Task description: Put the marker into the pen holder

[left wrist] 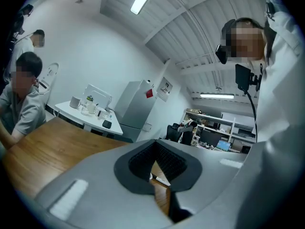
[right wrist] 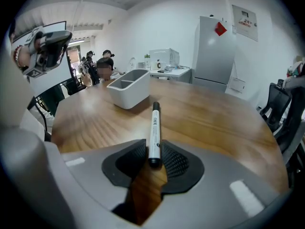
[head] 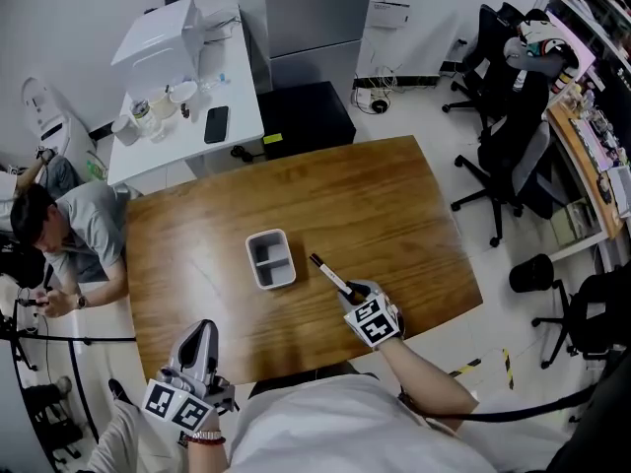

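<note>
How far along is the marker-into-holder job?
Nothing done yet: the pen holder sits empty on the table. In hand: the right gripper straddles the marker, which lies on the table, jaws apart, not clamped. Still to do: grip, lift, drop it in the holder. The left gripper idles, shut.

1. No wording anywhere is clear enough to read.
2. Tall grey metal cabinet [right wrist: 214, 56]: a red diamond-shaped sticker [right wrist: 219, 28] sits high on its door, with no legible print.
3. White printed notice [right wrist: 244, 16], just right of the cabinet's top: its lines are illegible.
4. White marker pen [right wrist: 153, 132], well in front of the cabinet: the dark print along its barrel is too small to read.
</note>
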